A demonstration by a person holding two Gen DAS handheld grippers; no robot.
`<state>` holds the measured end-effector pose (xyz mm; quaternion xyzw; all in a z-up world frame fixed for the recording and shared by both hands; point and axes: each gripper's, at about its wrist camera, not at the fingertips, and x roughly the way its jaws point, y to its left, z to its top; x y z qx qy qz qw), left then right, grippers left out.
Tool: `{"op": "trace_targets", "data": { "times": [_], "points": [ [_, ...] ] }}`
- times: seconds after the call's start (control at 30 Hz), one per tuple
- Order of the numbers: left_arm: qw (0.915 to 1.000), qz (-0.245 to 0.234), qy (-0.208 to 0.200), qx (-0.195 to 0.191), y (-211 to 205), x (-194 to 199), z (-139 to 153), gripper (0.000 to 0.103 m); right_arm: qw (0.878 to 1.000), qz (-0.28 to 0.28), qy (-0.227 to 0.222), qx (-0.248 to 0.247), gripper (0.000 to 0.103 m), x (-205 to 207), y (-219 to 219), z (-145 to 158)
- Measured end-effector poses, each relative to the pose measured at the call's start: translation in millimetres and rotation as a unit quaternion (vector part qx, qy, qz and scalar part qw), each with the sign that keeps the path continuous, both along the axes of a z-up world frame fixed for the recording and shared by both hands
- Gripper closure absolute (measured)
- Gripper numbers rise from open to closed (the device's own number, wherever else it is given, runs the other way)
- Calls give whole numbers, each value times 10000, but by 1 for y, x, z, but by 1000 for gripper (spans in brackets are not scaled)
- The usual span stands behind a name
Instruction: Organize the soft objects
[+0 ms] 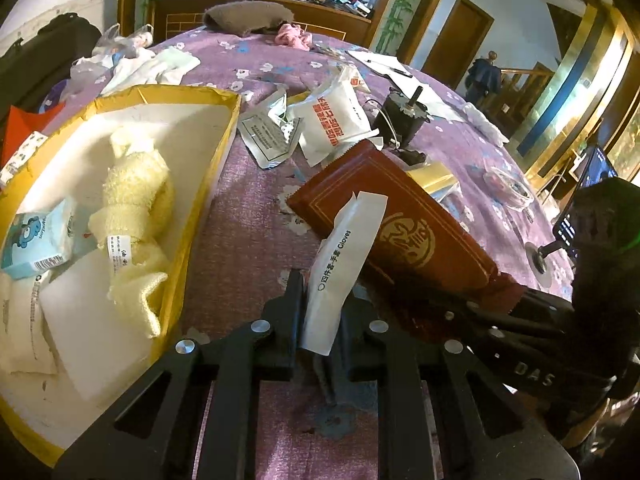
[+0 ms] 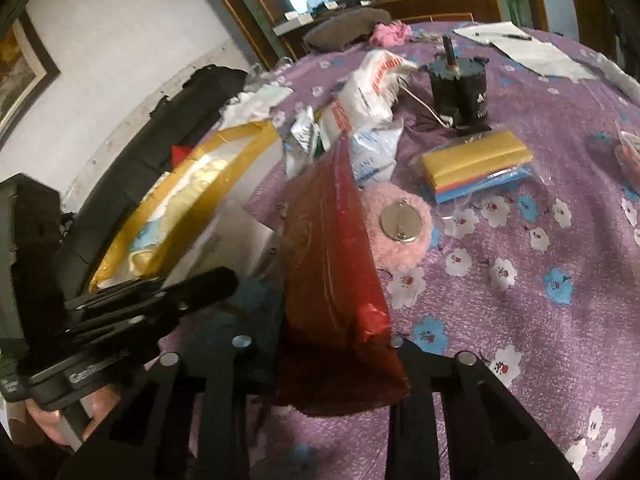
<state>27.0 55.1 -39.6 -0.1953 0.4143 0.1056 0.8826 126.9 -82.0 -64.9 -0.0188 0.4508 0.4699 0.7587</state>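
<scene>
Left claw (image 1: 320,312): jaws clamped on a white glove packet (image 1: 344,264), which stands up between the pads, printed side facing the cam. Right claw (image 2: 320,356): jaws clamped on the near end of a red foil pouch (image 2: 332,264); in the left wrist view the same pouch runs from that claw up and away, crossing behind the glove packet.

Why held this way (judgement):
- Each packet is gripped at 1 end so the rest hangs free and can be lowered flat into a container.
- Both are thin and limp; an edge pinch is the only hold available w/o crushing the contents.
- The 2 claws sit close together, so the red pouch touches or nearly touches the white packet; which, cannot tell.

Position ref:
- Yellow-rimmed box (image 1: 224,136) lies just left of the left claw on the worktop (image 2: 520,320), covered w/ purple floral cloth. It holds a pale yellow knit item (image 1: 132,208) and a blue-white tissue pack (image 1: 40,240).
- Likely destination for both packets: this box, approx. 1 short move left.
- Not yet sorted: pink fluffy pad (image 2: 400,232) just beyond the red pouch, loose white sachets (image 1: 332,120) further back.
</scene>
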Motion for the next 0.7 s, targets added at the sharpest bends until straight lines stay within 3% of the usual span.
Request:
{"op": "trace_targets", "data": {
  "times": [0.4, 0.57, 0.7],
  "points": [
    [10000, 25, -11, 63, -4, 3, -4, 88, 9995, -103, 46, 291, 80, -10, -6, 0],
    [9999, 84, -1, -138, 0, 3, -3, 92, 9988, -153, 242, 389, 83, -6, -6, 2],
    [9988, 167, -217, -406, 6, -4, 6, 95, 9964, -431, 287, 674, 83, 0, -20, 9]
  ]
}}
